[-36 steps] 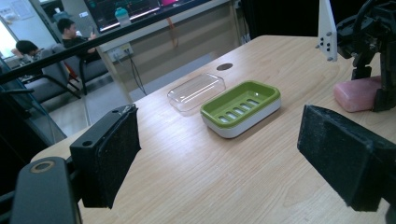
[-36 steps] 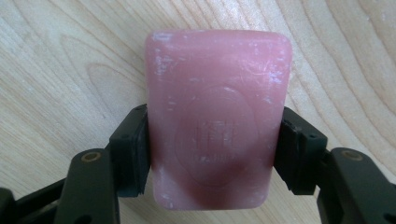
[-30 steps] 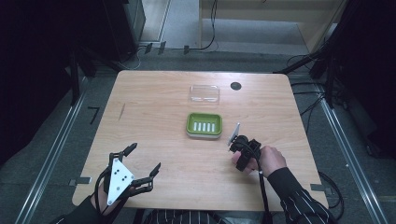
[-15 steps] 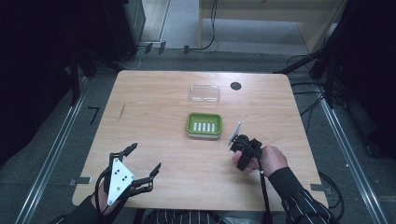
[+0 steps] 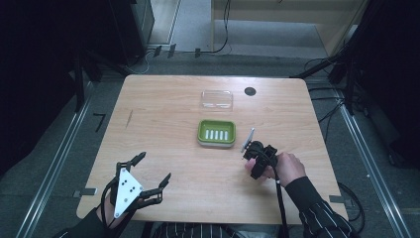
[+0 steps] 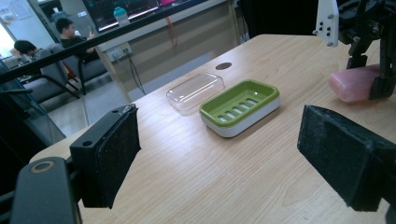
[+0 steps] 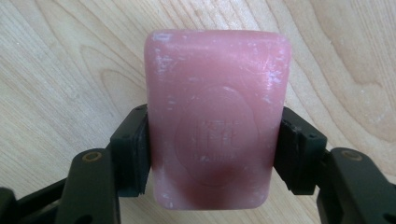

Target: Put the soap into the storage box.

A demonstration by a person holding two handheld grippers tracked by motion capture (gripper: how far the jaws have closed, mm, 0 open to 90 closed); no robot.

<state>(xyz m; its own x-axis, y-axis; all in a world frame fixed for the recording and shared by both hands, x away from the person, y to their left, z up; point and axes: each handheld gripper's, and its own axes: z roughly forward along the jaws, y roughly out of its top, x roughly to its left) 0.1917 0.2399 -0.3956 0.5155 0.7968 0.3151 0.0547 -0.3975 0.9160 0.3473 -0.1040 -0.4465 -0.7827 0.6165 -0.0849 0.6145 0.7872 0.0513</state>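
The right gripper (image 5: 251, 159) is clamped across the short sides of a pink bar of soap (image 7: 215, 116), both pads (image 7: 135, 154) pressed flat against it, and from the right gripper view the bar looks to be lying on or barely off the wooden bench (image 5: 163, 124); I cannot tell which. Just beyond it, toward the middle of the bench, sits a green soap dish (image 5: 216, 132) with a slotted floor and nothing in it, and behind that a clear lid (image 5: 217, 99) lies apart from the dish, near a dark round hole (image 5: 250, 91) in the benchtop. Over at the near left corner the left gripper (image 5: 152, 168) hangs with its jaws spread wide and nothing between them, well away from everything. To my eye the grasp is made and the carry is what comes now: the bar needs lifting clear of the wood, bringing over the dish rim, turning so its long side runs with the tray, then lowering flat before the jaws let go. The lid would likely follow.
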